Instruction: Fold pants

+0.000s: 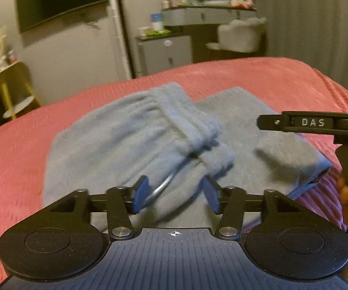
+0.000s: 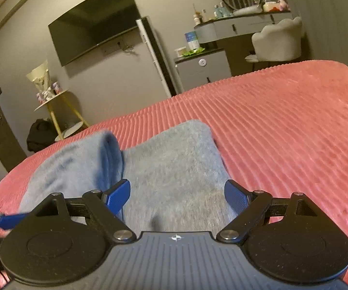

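On the coral-pink ribbed blanket covering the bed [image 1: 258,77], the grey-blue fleece pants [image 1: 125,145] lie partly folded, filling the middle of the left wrist view; the gathered elastic waistband [image 1: 186,120] runs from about eleven o'clock toward four o'clock across the heap, and a thin drawstring loop [image 1: 162,188] curls out of it toward six o'clock. The left hand-held gripper [image 1: 175,194] hangs low over this cloth at six o'clock with its blue pads [image 1: 141,193] spread apart, released and grasping nothing, the drawstring loop lying between them. At three o'clock in that same view the black body of the right hand-held gripper [image 2: 177,199] juts in sideways, marked DAS, with the person's fingers wrapped on its handle. In the right wrist view the same pants spread from nine o'clock to the centre, a folded flat panel under the tool; its blue pads [image 2: 237,198] stand wide apart on either side of the cloth, released. Beyond the bed, at twelve o'clock, stands a small grey mini fridge [image 2: 203,70].
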Available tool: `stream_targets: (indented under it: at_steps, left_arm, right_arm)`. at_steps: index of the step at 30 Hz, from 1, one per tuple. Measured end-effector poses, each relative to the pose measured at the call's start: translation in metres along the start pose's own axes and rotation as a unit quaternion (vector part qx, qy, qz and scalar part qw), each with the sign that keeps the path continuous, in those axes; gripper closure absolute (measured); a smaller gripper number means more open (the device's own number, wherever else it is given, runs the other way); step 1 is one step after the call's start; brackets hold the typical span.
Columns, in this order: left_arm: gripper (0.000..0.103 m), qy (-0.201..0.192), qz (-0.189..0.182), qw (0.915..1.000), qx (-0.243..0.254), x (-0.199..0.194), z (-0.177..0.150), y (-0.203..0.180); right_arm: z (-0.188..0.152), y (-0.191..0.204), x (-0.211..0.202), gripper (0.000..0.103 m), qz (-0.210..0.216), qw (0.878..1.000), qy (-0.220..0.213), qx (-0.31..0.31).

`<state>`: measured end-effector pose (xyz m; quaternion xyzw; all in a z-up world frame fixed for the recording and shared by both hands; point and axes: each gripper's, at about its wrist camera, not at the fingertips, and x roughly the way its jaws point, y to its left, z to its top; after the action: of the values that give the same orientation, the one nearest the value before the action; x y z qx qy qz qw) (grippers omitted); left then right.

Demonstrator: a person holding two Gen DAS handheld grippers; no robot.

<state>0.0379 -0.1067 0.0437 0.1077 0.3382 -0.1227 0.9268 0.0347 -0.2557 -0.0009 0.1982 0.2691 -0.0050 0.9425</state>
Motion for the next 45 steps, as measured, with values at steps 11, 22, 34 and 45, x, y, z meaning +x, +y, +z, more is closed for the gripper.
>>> stream_targets:
  at_steps: [11,22,34,45]
  left_arm:
    - [0.028,0.076,0.104,0.9713,-0.200,0.004,-0.026,0.081]
    - [0.026,0.100,0.060,0.9573,-0.265,0.005,-0.049,0.106]
    - [0.026,0.115,0.041,0.9413,-0.315,0.015,-0.055,0.121]
    - [0.034,0.100,0.036,0.9282,-0.357,0.010,-0.063,0.129]
  right_arm:
    - [-0.009,0.008,0.044,0.021,0.155,0.952,0.179,0.194]
    - [-0.006,0.034,0.076,0.016,0.105,0.954,0.160,0.229]
    - [-0.011,0.041,0.085,0.024,0.105,0.946,0.165,0.259]
    - [0.015,0.082,0.055,0.059,0.095,0.976,0.113,0.158]
